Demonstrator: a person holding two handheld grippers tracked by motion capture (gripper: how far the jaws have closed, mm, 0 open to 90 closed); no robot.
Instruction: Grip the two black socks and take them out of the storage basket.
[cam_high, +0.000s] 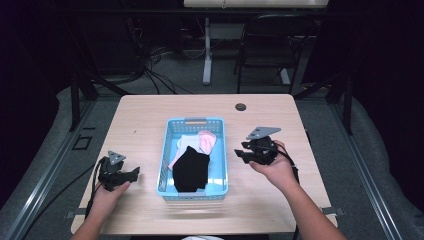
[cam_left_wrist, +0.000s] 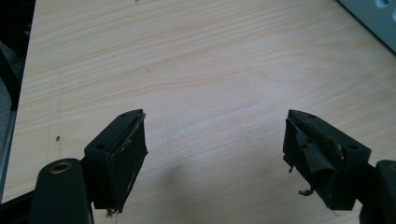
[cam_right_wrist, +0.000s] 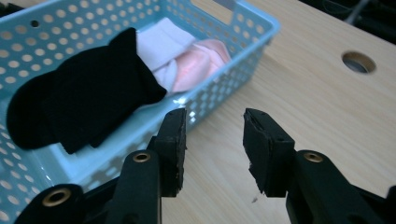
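Reaching left for the black sock (cam_right_wrist: 79, 105), the half-open, empty right hand-held gripper (cam_right_wrist: 212, 149) could snag the blue basket (cam_right_wrist: 233, 70) wall just ahead.

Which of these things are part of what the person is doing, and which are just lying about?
Part of the work: blue basket, black garment, pink and white garment, left gripper, right gripper.

Lying about: table hole, chair, floor cables.
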